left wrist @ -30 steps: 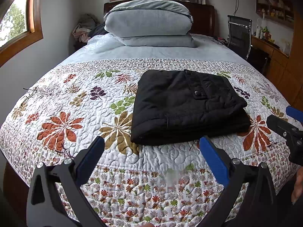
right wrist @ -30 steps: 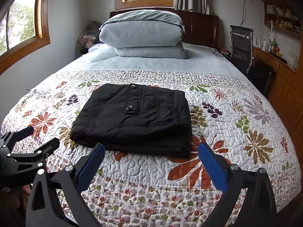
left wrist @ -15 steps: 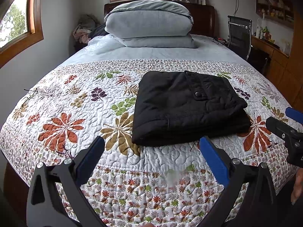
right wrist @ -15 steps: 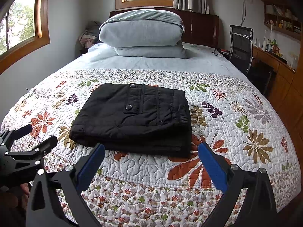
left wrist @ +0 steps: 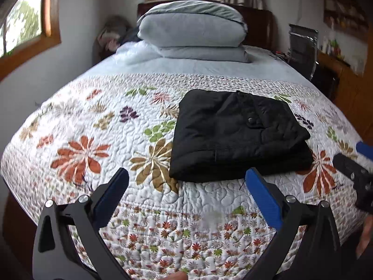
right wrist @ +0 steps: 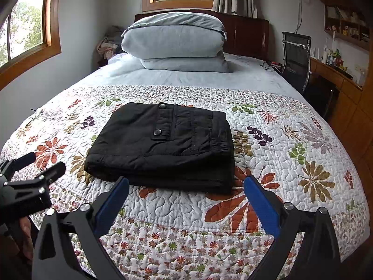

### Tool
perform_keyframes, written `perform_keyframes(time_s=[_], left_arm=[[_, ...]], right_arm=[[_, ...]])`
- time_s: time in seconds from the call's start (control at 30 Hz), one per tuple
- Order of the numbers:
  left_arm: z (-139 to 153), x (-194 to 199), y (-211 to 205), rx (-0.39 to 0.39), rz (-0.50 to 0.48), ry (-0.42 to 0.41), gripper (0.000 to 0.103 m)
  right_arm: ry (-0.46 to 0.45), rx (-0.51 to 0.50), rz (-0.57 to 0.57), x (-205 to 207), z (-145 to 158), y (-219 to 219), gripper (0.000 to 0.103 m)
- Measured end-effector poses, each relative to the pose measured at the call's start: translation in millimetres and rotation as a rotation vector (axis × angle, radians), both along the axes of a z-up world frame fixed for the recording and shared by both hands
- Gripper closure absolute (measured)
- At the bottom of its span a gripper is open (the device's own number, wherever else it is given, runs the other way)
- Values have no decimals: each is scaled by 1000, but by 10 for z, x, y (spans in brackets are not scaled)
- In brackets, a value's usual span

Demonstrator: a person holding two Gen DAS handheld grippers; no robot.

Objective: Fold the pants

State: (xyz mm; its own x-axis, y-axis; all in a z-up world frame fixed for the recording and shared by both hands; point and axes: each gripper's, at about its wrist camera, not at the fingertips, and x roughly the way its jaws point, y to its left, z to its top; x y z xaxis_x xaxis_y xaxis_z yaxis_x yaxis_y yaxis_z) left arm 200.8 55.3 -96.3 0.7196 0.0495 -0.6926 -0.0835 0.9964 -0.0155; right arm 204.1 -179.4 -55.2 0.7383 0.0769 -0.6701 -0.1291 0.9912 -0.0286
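Left claw: black two-finger frame with blue pads, spread wide, empty.
Right claw: same black-and-blue build, spread wide, empty, level beside the left.

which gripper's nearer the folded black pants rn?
Right, slightly. The right gripper sits straight in front of the folded black pants, open. The left gripper hangs off their near-left corner, also open. Neither touches them.

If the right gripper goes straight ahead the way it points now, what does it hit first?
Most likely the folded black pants: their near edge lies just beyond the open right gripper. If it is angled downward, the floral quilt comes first; depth is unclear.
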Motion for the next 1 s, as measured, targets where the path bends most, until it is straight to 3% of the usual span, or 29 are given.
perform_keyframes(time_s=[0.23, 0.4, 1.0], left_arm=[[-78, 59, 75, -73, -16, 52, 3], [-50, 12, -10, -2, -24, 13, 3], [55, -62, -79, 33, -37, -67, 3]], right_arm=[[5, -6, 3, 0, -21, 16, 4], [5, -16, 5, -10, -40, 33, 4], [-1, -24, 1, -15, -28, 18, 4]])
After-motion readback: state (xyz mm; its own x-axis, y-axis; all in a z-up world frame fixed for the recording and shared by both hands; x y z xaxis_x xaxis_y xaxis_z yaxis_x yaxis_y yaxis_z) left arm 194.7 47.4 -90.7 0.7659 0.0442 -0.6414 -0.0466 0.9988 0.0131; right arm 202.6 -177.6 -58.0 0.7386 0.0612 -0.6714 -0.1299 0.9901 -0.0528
